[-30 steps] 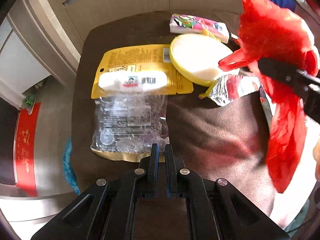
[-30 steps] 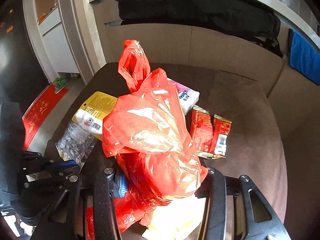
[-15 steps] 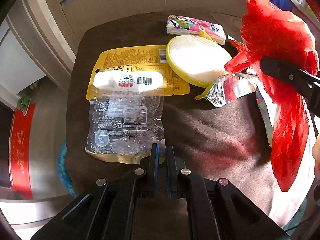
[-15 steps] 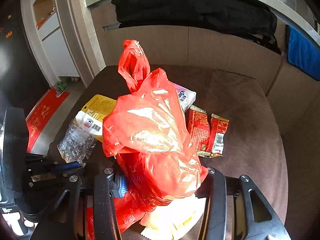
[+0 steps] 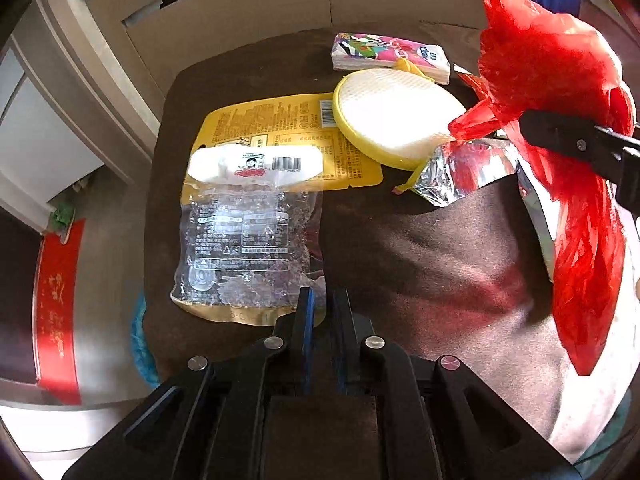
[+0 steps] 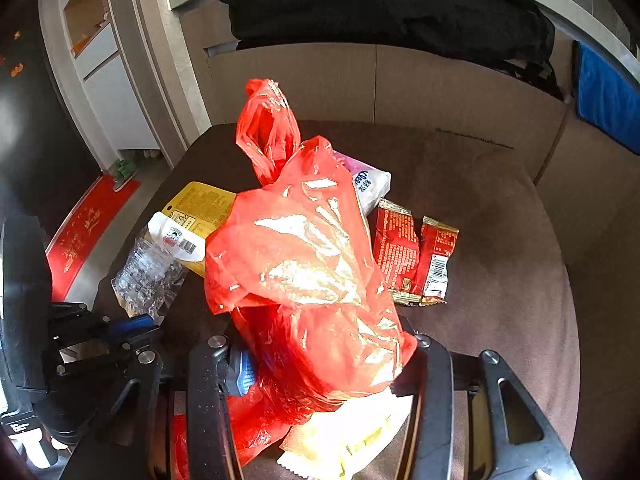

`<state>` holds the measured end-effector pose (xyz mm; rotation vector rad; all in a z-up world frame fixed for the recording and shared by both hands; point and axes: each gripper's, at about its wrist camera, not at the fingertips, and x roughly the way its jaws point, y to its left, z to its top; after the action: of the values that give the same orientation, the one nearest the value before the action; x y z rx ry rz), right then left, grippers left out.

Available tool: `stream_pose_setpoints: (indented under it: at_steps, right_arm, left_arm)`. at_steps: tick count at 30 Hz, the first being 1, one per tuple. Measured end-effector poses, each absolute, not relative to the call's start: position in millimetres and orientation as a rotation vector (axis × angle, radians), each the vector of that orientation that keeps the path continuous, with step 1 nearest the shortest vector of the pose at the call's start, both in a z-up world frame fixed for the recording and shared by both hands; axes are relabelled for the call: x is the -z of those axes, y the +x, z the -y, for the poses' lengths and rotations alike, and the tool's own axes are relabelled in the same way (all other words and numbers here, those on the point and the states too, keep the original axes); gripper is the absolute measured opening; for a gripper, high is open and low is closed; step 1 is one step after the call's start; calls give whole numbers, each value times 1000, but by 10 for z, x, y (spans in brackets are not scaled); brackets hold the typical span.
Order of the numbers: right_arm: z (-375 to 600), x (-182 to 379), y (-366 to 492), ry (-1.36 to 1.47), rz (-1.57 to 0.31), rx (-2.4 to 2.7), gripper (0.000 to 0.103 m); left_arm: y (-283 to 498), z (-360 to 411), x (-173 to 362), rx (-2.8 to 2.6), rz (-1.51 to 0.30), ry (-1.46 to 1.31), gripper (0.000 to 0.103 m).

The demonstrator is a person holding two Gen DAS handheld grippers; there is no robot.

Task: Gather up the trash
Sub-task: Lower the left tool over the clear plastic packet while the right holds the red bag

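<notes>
Now | left gripper [image 5: 322, 300] slightly wider, empty | clear wrapper [image 5: 244, 248] nearer

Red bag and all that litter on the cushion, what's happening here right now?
A person is collecting trash with two handheld grippers. The right gripper is clamped on a red plastic bag, holding it up over the brown cushion. The left gripper, nearly closed and holding nothing, sits at the near edge of a clear plastic wrapper. A yellow package, round yellow sponge, tissue pack and red snack wrappers are not yet bagged.
</notes>
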<state>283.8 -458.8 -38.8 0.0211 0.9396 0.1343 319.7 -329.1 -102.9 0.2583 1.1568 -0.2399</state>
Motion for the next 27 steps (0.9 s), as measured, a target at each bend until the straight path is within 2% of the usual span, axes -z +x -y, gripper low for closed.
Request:
stream_pose_setpoints:
  at_steps: [18,23,27]
  right_arm:
    - [4626,395,2873,35,-951,-143,44]
    - [4653,391,2852,35,-952,-139,44]
    - [4703,351,2827,38,-943,-127,44]
  left_arm:
    - [3137,3282,1052,430,-1226,127,14]
    - [2961,3504,1036,362,-1174,288,14]
    - [2963,3595,1029,386,-1197,257,14]
